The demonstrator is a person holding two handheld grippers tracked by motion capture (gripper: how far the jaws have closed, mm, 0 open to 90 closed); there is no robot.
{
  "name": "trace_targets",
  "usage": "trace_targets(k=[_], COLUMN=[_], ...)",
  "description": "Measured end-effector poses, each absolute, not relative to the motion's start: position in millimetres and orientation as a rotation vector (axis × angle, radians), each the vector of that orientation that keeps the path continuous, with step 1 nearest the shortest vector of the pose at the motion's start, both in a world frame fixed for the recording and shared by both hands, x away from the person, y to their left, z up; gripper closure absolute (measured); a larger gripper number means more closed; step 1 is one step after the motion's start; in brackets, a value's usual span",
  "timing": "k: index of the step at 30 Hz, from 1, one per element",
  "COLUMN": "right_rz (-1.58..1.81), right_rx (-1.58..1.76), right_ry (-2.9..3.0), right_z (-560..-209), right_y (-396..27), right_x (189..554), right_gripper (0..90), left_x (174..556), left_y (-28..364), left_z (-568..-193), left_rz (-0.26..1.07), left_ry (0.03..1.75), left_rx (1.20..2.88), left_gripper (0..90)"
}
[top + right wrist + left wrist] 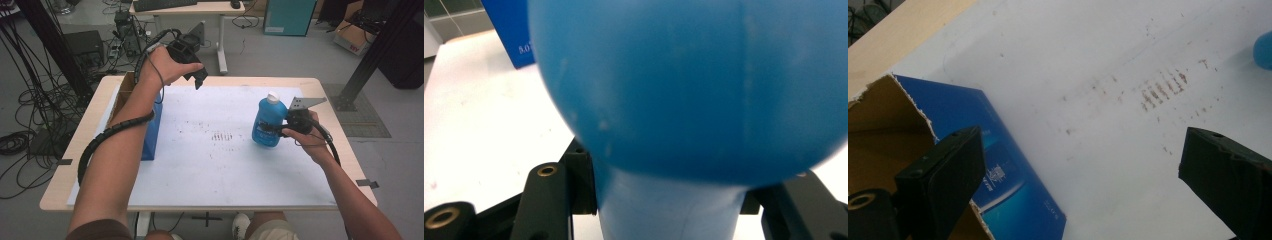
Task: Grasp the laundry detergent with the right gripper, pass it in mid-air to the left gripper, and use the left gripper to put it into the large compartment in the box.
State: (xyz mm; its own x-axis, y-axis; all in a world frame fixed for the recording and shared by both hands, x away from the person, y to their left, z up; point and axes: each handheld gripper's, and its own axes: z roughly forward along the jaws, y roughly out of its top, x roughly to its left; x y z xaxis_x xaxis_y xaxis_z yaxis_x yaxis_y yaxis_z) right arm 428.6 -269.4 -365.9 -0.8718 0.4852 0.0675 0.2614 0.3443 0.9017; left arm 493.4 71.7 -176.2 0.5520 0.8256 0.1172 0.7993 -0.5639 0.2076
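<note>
From the high view we see the right gripper (278, 128) clamped on a blue bottle (268, 123) with a white cap, at the right side of the tabletop (210, 165). The bottle stands roughly upright, and we cannot tell whether its base touches the white sheet. Our left gripper (199, 80) hovers over the far left of the tabletop, above an open blue box (151, 131) with a torn cardboard rim — the box lies well apart from the bottle.

In the left gripper view, our fingers (943, 175) stand wide with nothing between them. Below them lie the blue box (1013, 185) and its brown inside, with the stained white sheet (1088, 75) stretching beyond; a blue edge of the bottle (1264, 50) shows at the far right.

In the right gripper view, our fingers (559, 195) press on a narrow waist of the blue bottle (689, 90), with its wide rounded body bulging just beyond them.

We judge the risks this way: the grip sits on a smooth, rounded plastic wall, so the bottle may swivel or slide between the fingers if we tilt or swing it quickly. The bulk of it lies past the fingers, which would pull it over. If it is bound for the box, its base may catch the torn rim and tip the box.
</note>
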Motion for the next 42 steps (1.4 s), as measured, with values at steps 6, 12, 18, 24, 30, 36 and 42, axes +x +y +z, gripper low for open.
trace_targets(k=[6,12,18,24,30,36,42], right_rz=[1.533,1.533,1.542,1.566,1.575,1.595,1.62], right_rx=[0.694,0.702,0.673,0.604,0.511,0.428,0.31], right_ry=[2.405,2.434,2.477,2.532,2.58,2.62,2.64], right_z=[-341,-322,-308,-305,-307,-308,-308], right_y=[-255,-234,-205,-174,-146,-118,-96], right_x=[432,436,440,443,445,446,443], right_gripper=[44.7,44.7,44.6,44.5,44.5,44.5,44.4], left_x=[488,480,473,464,456,445,434], left_y=[72,70,69,70,71,67,64], left_z=[-154,-137,-124,-118,-117,-121,-129], left_rz=[0.321,0.356,0.328,0.312,0.291,0.272,0.256], left_ry=[1.221,1.046,0.897,0.773,0.716,0.657,0.634], left_rx=[2.752,2.82,2.862,2.888,2.888,2.923,2.96], left_gripper=[5.5,5.8,5.8,5.7,5.4,5.2,5.2])
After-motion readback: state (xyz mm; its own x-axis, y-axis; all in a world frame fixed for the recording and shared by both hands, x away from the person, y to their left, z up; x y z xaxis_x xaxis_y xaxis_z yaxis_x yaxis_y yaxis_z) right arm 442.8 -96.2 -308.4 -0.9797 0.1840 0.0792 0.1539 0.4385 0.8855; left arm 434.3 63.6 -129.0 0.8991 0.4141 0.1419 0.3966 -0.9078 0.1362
